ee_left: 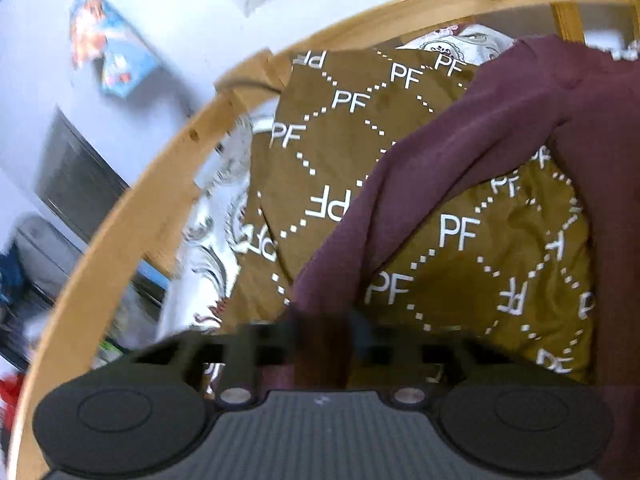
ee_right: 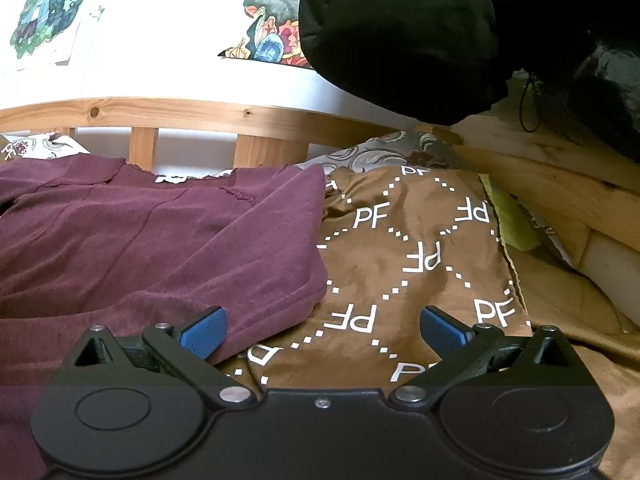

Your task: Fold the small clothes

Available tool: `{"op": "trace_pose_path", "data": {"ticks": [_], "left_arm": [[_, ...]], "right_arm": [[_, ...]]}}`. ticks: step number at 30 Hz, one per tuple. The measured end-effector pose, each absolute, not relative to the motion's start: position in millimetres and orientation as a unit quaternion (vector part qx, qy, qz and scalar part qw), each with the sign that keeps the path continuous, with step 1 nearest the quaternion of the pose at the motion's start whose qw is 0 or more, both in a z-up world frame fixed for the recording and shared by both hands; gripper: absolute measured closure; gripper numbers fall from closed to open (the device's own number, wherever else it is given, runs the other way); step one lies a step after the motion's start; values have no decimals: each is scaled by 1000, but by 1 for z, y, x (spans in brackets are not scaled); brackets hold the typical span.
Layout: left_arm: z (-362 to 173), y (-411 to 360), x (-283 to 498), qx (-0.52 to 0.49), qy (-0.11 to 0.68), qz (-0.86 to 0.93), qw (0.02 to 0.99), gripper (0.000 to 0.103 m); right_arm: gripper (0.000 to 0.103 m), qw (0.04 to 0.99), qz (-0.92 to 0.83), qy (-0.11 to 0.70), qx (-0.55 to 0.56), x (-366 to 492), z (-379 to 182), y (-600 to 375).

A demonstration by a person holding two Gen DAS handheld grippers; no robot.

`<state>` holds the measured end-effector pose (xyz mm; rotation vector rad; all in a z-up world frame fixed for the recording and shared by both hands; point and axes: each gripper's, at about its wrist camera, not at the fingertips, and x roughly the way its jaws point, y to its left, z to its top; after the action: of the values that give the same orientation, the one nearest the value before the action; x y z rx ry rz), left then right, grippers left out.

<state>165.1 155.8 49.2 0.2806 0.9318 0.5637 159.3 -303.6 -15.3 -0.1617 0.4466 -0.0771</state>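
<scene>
- Maroon knit garment (ee_right: 152,240) lies spread on a brown satin cover printed with white PF letters (ee_right: 420,264), its folded sleeve end resting just beside the right gripper (ee_right: 322,330)
- Right gripper is released, jaws set wide apart; the blue-padded fingertips (ee_right: 204,334) show clearly, the left one touching the sleeve edge, the right one over bare cover
- Left gripper (ee_left: 320,344) is blurred, its fingers only dark smears; a strip of the maroon cloth (ee_left: 460,148) runs down between them and they look clenched on it, though the contact itself is hard to make out
- From the left wrist view the garment rises in a band from the gripper toward the upper right, where it is cut off by the frame edge
- Pale wooden bed frame (ee_right: 192,114) with slats runs behind the garment; in the left view it bends into an arc (ee_left: 132,208) from lens distortion
- Black rounded mass (ee_right: 404,36) fills the upper right of the right view, too dark to identify
- Colourful pictures on the white wall (ee_right: 52,8) are partly cut off by the frame
- Yellow-green cloth (ee_right: 508,216) peeks out at the cover's far edge, mostly hidden
</scene>
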Motion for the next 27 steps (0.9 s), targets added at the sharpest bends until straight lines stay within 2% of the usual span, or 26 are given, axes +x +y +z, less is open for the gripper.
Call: {"op": "trace_pose_path", "data": {"ticks": [1,3,14,21,27], "left_arm": [[53,160,164,118,444,263,848,100],[66,169,163,85,445,252,855,102],[152,156,151,-128,461,86,874,102],[176,79,174,-111,451,-29,885,102],[142,-6,208,-70,484,-122,864,102]], "right_arm": [[1,971,-40,221,-78,159,-15,-304],[1,972,-42,221,-74,160,-15,-305],[1,974,-40,209,-75,156,-9,-302],[1,978,-39,194,-66,153,0,-303],[1,981,-39,183,-56,152,8,-305]]}}
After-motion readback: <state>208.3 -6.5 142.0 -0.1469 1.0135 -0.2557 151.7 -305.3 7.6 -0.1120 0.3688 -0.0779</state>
